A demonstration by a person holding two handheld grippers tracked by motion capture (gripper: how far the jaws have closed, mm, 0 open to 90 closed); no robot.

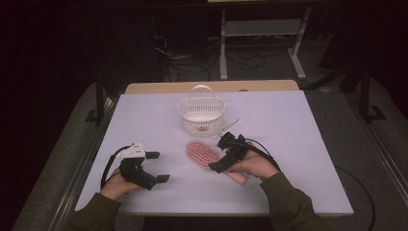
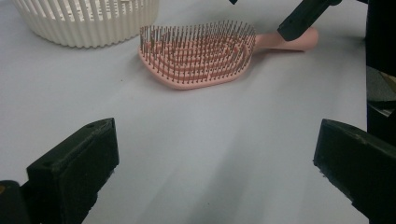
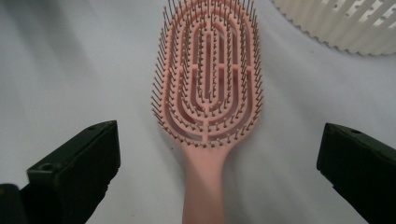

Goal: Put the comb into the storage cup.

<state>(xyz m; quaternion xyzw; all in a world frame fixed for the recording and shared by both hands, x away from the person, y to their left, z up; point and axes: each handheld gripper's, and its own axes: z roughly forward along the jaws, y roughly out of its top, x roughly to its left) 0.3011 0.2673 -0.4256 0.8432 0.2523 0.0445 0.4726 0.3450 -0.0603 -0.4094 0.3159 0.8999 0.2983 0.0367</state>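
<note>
A pink hairbrush (image 1: 202,154) lies bristles up in the middle of the white table (image 1: 298,144), its handle (image 1: 236,177) pointing toward the person. My right gripper (image 1: 220,155) is open, low over the brush, one jaw on each side of the handle. In the right gripper view the brush (image 3: 208,93) runs straight ahead between the wide jaws, untouched. My left gripper (image 1: 158,166) stands open at the table's left front with nothing in it. In the left gripper view the brush (image 2: 198,56) lies ahead and apart.
A white slatted basket (image 1: 202,115) with a handle stands just behind the brush; its wall shows in the left gripper view (image 2: 88,21) and the right gripper view (image 3: 341,23). A thin white stick (image 1: 230,124) lies beside the basket.
</note>
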